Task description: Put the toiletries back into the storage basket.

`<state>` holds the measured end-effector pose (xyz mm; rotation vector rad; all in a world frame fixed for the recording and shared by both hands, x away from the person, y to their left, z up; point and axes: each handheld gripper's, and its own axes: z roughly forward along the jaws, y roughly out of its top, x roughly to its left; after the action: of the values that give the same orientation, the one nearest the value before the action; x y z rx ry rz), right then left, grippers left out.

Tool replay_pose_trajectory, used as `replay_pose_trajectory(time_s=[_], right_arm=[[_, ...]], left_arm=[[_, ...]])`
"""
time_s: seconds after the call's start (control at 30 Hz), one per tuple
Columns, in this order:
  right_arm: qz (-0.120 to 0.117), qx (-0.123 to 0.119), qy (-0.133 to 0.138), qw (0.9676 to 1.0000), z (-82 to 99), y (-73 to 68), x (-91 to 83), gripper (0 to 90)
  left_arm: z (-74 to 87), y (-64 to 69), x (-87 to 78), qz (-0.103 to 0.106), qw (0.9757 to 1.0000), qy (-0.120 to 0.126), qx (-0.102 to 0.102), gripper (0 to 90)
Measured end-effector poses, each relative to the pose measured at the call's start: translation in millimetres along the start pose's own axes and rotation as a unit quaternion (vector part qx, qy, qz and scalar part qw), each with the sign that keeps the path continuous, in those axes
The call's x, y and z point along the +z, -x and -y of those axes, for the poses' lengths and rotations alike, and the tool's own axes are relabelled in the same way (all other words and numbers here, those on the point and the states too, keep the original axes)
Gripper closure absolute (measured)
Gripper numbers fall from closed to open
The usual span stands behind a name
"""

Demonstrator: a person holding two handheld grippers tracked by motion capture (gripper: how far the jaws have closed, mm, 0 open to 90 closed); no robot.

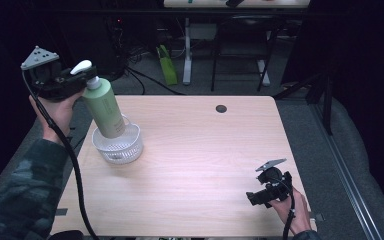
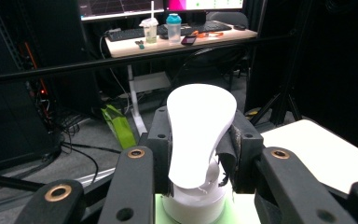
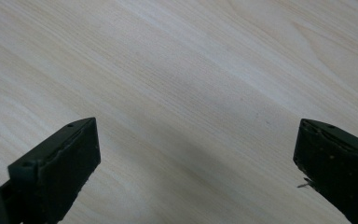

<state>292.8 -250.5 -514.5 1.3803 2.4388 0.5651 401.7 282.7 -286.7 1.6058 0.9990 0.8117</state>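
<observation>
A green pump bottle [image 1: 105,107] with a white pump head [image 1: 81,66] hangs tilted, its base down inside a white perforated basket [image 1: 125,147] at the table's left. My left gripper [image 1: 80,75] is shut on the pump head; in the left gripper view the white pump head [image 2: 198,135] sits clamped between the two black jaws, which my left gripper [image 2: 200,149] holds tight against it. My right gripper [image 1: 254,199] rests low over the table's front right corner, held by a hand. In the right gripper view my right gripper [image 3: 196,163] stands open over bare wood with nothing between its jaws.
The light wooden table [image 1: 195,150] has a dark round hole [image 1: 221,108] near its far edge. Beyond it are desk legs, cables and a green bag [image 1: 167,65] on the floor. A black cable [image 1: 75,170] trails from the left gripper across the table's left edge.
</observation>
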Motion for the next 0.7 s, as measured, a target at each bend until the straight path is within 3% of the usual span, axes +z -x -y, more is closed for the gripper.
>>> replay_pose_trajectory(time_s=[0.7], right_arm=[[-0.004, 0.002, -0.001, 1.0000, -0.4, -1.2, 1.2, 0.3]], left_arm=[[15.0, -2.3, 9.9, -0.002, 0.9998, -0.015, -0.011, 67.4]])
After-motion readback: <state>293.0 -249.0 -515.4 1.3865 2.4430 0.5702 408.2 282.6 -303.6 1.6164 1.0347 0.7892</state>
